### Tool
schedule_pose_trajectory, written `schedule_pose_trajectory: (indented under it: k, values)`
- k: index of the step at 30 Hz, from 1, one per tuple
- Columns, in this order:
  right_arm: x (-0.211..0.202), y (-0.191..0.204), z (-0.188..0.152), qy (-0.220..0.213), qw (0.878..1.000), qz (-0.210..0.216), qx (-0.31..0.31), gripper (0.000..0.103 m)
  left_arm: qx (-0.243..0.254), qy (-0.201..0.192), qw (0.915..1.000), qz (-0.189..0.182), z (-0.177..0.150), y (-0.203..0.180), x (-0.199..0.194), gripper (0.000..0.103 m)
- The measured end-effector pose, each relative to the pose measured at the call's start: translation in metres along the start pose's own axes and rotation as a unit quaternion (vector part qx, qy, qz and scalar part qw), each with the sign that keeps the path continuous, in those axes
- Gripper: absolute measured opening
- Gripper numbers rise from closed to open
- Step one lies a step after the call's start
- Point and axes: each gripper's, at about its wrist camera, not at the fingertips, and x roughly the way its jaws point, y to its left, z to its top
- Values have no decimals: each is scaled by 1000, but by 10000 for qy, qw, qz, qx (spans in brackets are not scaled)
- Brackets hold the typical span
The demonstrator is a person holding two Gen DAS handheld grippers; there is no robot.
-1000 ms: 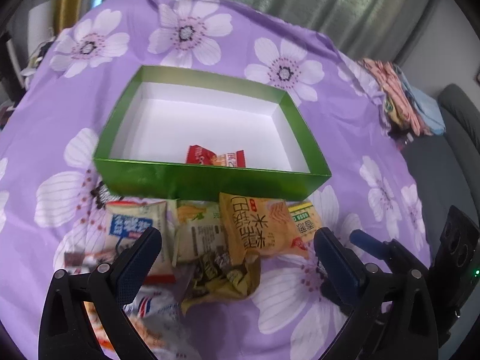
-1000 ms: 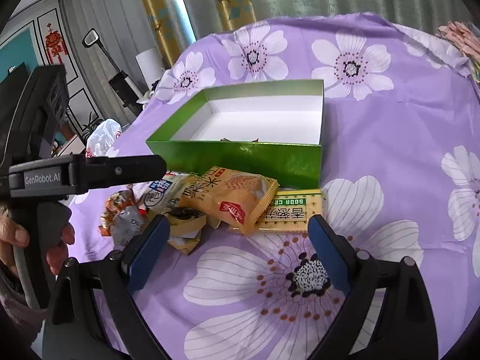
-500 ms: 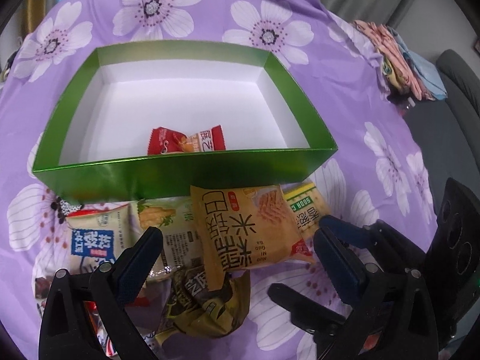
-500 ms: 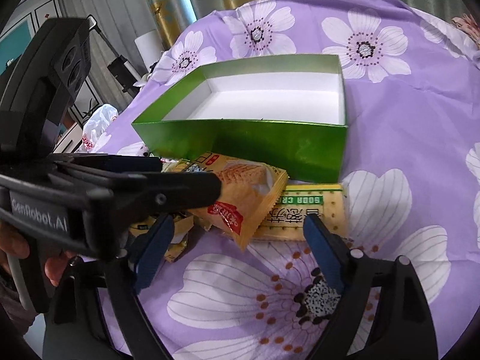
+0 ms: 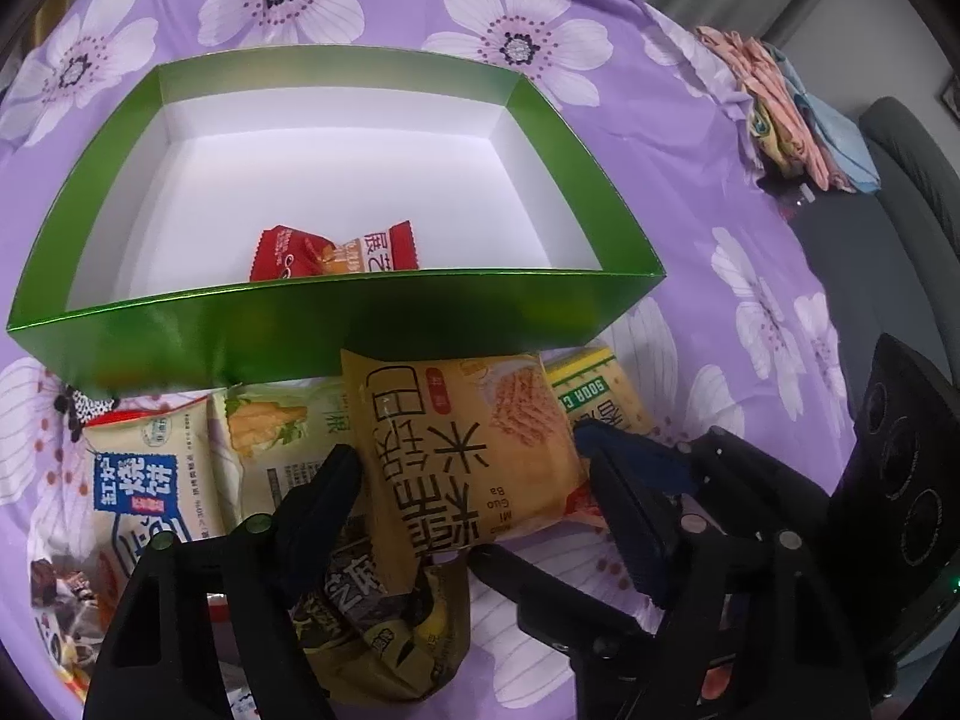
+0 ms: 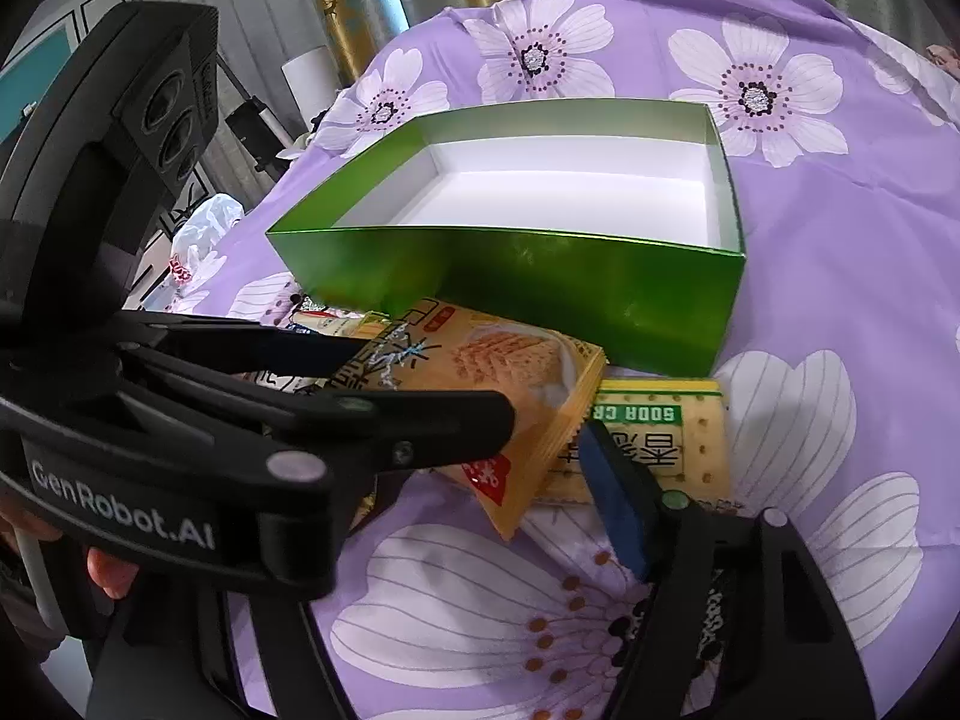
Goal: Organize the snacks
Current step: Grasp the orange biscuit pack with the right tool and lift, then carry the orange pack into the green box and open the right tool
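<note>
An orange rice-cracker packet (image 5: 456, 438) (image 6: 510, 360) lies on the purple flowered cloth against the front wall of the green box (image 5: 336, 324) (image 6: 540, 276). My left gripper (image 5: 474, 480) (image 6: 432, 387) straddles it, jaws closing, pads at its side edges without squeezing it. A yellow-green soda cracker packet (image 5: 600, 390) (image 6: 660, 432) lies partly under it on the right. My right gripper (image 6: 489, 480) (image 5: 540, 498) is closing too, around the orange packet's near corner; its blue finger (image 6: 612, 492) rests over the soda packet, and its other finger is hidden there. A red candy packet (image 5: 333, 252) lies inside the box.
More snacks lie left of the orange packet: a blue-and-white packet (image 5: 144, 480), a pale corn packet (image 5: 270, 432) and a crumpled dark yellow one (image 5: 384, 618). Folded clothes (image 5: 792, 114) lie at the cloth's far right edge. A hand (image 6: 108, 570) holds the left gripper.
Both grippers came forward and down onto the snack pile and crossed close together. Their jaws narrowed, and the orange packet now lies between the left gripper's fingers.
</note>
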Motion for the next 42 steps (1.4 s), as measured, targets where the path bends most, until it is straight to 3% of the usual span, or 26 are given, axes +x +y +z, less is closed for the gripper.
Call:
schedule_pose_trajectory:
  k: [2, 7, 10, 18, 31, 42]
  values:
    - [0, 0, 0, -1, 10000, -15, -6, 67, 6, -3, 10000, -24, 0, -1, 1, 77]
    - [2, 0, 1, 18, 10000, 32, -37, 51, 76, -46, 10000, -25, 1, -3, 1, 73]
    - [3, 1, 1, 19, 10000, 59, -66, 46, 144, -86, 9999, 37, 0, -5, 0, 64]
    - [-2, 1, 0, -26, 9999, 113, -53, 38, 288, -202, 9993, 133, -1, -11, -6, 57]
    - [-46, 20, 17, -551, 9981, 126, -263, 37, 619, -782, 9948, 206, 0, -32, -53, 57]
    - [-35, 15, 71, -851, 9947, 69, -566, 37, 480, -1122, 9921, 302, 51, -17, -60, 57]
